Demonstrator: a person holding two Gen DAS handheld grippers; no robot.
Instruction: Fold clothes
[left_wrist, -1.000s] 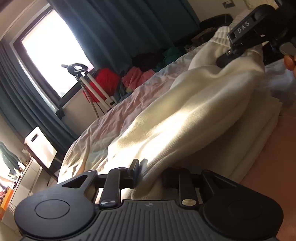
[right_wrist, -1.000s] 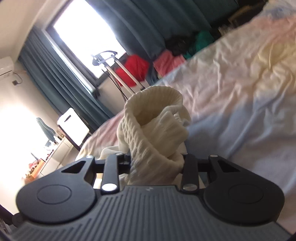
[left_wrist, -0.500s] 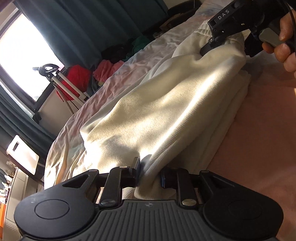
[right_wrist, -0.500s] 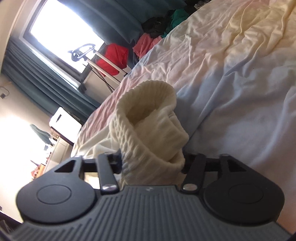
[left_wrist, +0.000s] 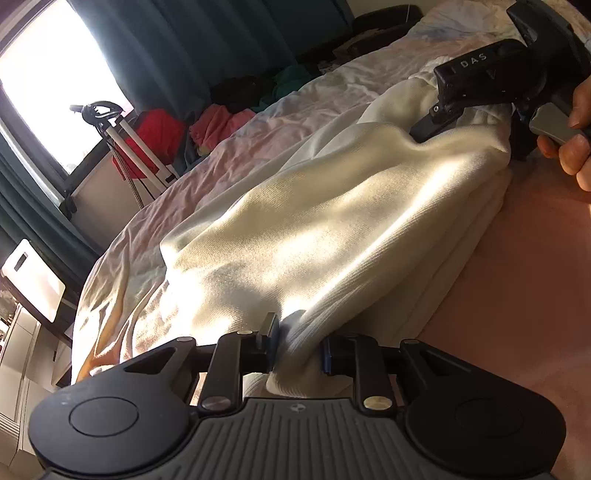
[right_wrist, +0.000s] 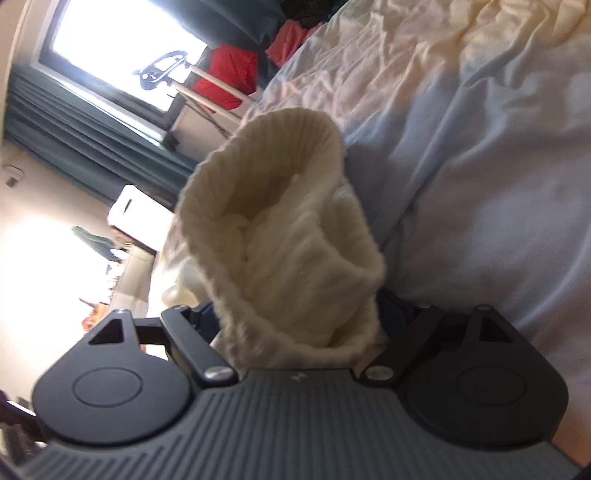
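Right tongs (right_wrist: 299, 325) have just been opening: jaws pinched the ribbed cuff (right_wrist: 280, 229) a second ago, now they stand wide with the cuff loose between them, pads off the knit. They have also dropped toward the bed (right_wrist: 480, 147) and rolled, so window and curtains tilt more in the right view. Left tongs (left_wrist: 297, 345) barely changed; they stay clamped on a bunched edge of the cream sweater (left_wrist: 332, 221).

Sweater lies stretched ahead of the left tongs, running up to the right tongs (left_wrist: 430, 127) at its far end, over a folded layer underneath. Left grip likely pins one end so the fold stays taut and square while the other end is laid down. Right release fits a drop-off: cuff set where it belongs, grip no longer needed. Whether the cuff already rests on the fabric below is unclear, since the right view is blurred. A hand (left_wrist: 576, 147) works the trigger of the right tongs. Clothes pile (left_wrist: 162, 129) sits far beyond, by the window.
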